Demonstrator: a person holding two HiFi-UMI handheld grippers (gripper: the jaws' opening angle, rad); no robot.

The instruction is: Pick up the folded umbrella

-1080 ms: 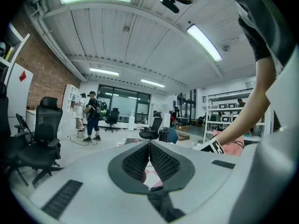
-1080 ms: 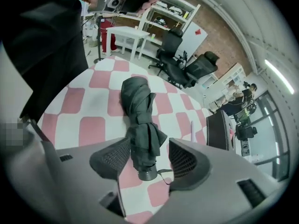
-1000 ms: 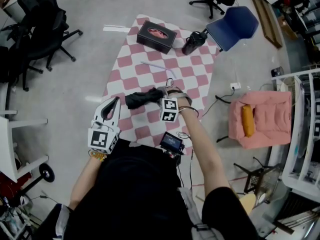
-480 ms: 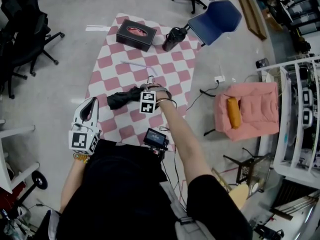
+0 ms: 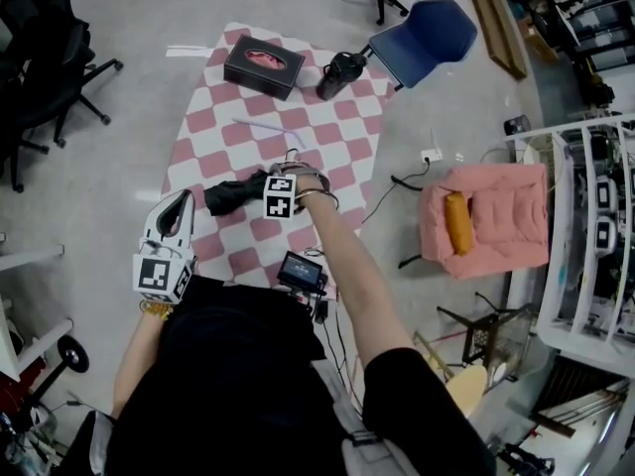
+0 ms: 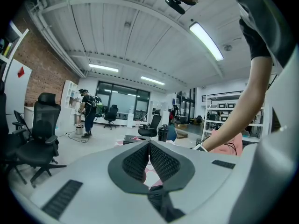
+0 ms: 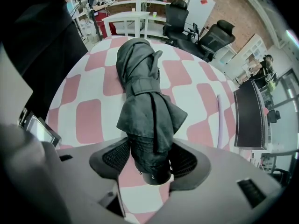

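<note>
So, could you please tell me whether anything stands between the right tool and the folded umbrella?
Nothing visible does. The jaws of the right tool are closed on one end of the black folded fabric umbrella, which points away from it over the pink-and-white checked mat.

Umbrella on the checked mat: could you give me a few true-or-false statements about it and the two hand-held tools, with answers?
1. The right tool is closed on the black umbrella. True.
2. The left tool grips the umbrella too. False: its jaws are together with nothing between them.
3. The umbrella is spread open. False: it is folded, with a strap round it.
4. A black tissue box sits on the checked mat. True.
</note>
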